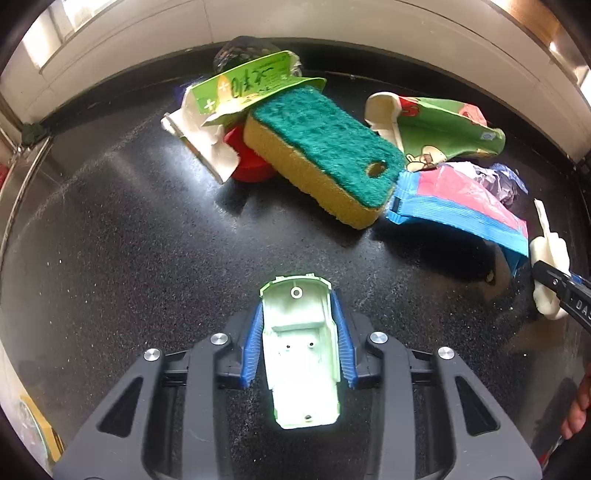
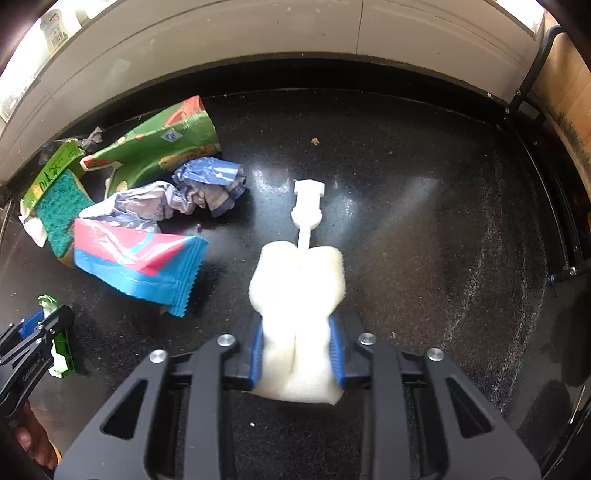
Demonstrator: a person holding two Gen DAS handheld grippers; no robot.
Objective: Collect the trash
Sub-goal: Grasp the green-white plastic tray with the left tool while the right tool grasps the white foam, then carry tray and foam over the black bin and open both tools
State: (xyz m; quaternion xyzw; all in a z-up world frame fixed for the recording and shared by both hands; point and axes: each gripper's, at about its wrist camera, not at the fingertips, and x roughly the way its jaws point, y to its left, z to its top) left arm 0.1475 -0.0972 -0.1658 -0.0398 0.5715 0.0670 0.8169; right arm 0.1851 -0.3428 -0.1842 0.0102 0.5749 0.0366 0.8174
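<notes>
My left gripper [image 1: 297, 314] is shut on a pale green plastic shell [image 1: 301, 354], its blue pads pressing both long sides just above the black counter [image 1: 129, 229]. My right gripper [image 2: 295, 332] is shut on a white sponge brush head [image 2: 297, 291], whose white plastic stem [image 2: 307, 206] points away from me. That brush [image 1: 548, 258] also shows at the right edge of the left wrist view, and the left gripper [image 2: 40, 332] with the green shell appears at the lower left of the right wrist view.
A trash pile lies on the counter: a yellow-and-green sponge [image 1: 325, 151], a green carton [image 1: 240, 92], a red lid [image 1: 245, 162], a green snack bag [image 1: 443, 129], a pink-and-blue wrapper [image 2: 136, 262] and crumpled blue plastic [image 2: 210, 181]. A white wall [image 2: 295, 33] borders the back.
</notes>
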